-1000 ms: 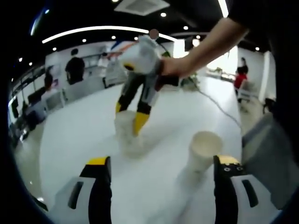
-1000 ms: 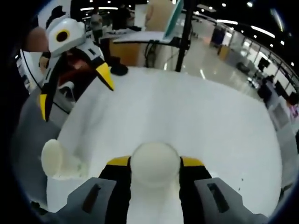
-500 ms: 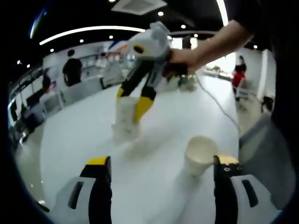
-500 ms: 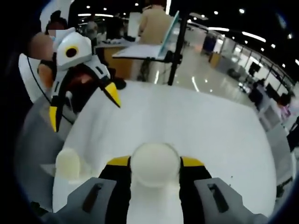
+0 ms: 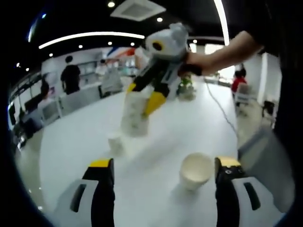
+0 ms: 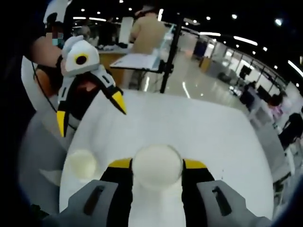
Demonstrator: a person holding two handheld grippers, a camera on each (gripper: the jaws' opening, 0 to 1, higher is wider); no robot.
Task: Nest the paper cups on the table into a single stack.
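Right hand-held gripper [image 6: 156, 165]: its two yellow-tipped jaws are pinched on the held paper cup [image 6: 156, 163], one jaw on each side of the cup's wall; in the left gripper view the same hand-held gripper [image 5: 142, 101] hangs in the air above the tabletop with the cup [image 5: 134, 116] between its jaws

Held paper cup: white, lifted clear of the tabletop [image 5: 156, 142] in the left gripper view — its mouth faces the camera in the right gripper view

Left hand-held gripper [image 5: 160, 166]: jaws spread wide apart, with nothing between them; in the right gripper view it [image 6: 90, 111] hovers at the left over the tabletop [image 6: 189, 123], jaws apart

Standing paper cup [image 5: 195, 170]: upright on the tabletop, mouth open upward, just inside the left hand-held gripper's right-hand jaw but not touching it; in the right gripper view it [image 6: 81, 164] sits near the tabletop's near-left edge, below the left hand-held gripper

Small paper cup [image 5: 115, 143]: stands on the tabletop below and a little left of the held cup, apart from it

Person's hand [image 5: 198, 61]: grips the right hand-held gripper's handle, forearm reaching in from the right of the left gripper view

Background: people [image 5: 70, 75] stand far behind the tabletop — blurred
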